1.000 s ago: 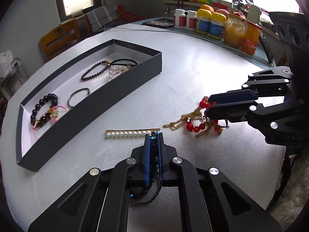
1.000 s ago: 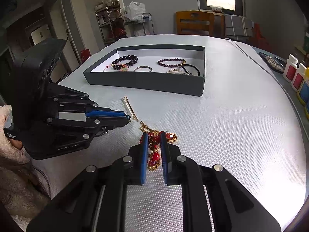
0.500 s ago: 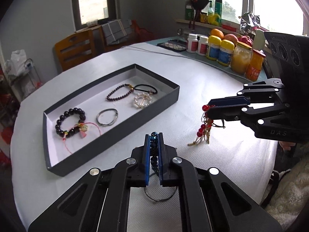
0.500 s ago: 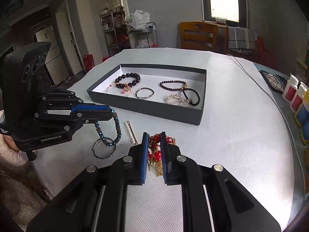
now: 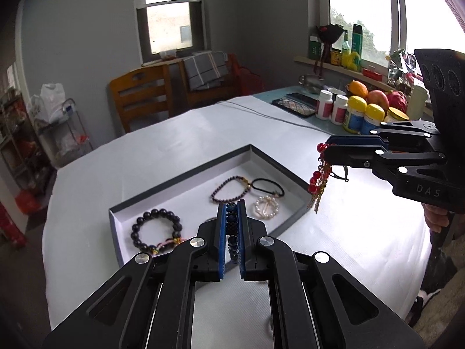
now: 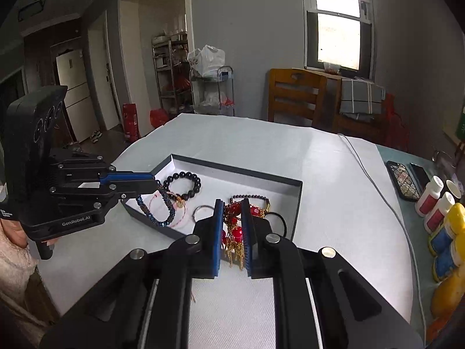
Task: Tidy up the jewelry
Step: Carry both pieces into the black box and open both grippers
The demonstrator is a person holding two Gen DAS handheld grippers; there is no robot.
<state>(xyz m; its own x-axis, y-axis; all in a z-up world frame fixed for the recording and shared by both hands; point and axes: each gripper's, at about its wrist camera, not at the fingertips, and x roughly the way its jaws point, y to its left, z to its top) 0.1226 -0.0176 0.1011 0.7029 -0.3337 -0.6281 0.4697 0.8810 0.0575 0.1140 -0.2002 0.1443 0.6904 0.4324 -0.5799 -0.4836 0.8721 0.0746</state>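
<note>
Metal bangle (image 5: 209, 220): mostly hidden behind the left gripper (image 5: 232, 212) (only an arc shows).
Jar labels (image 5: 354, 122): too small to read.
Yellow bottles (image 6: 447, 241): cut off at the frame's edge.

You saw a dark grey tray (image 5: 293, 176) with a white floor, a red-and-gold necklace (image 6: 237, 234), a dark blue beaded bracelet (image 6: 167, 206) and a white textured bench (image 5: 162, 151).
</note>
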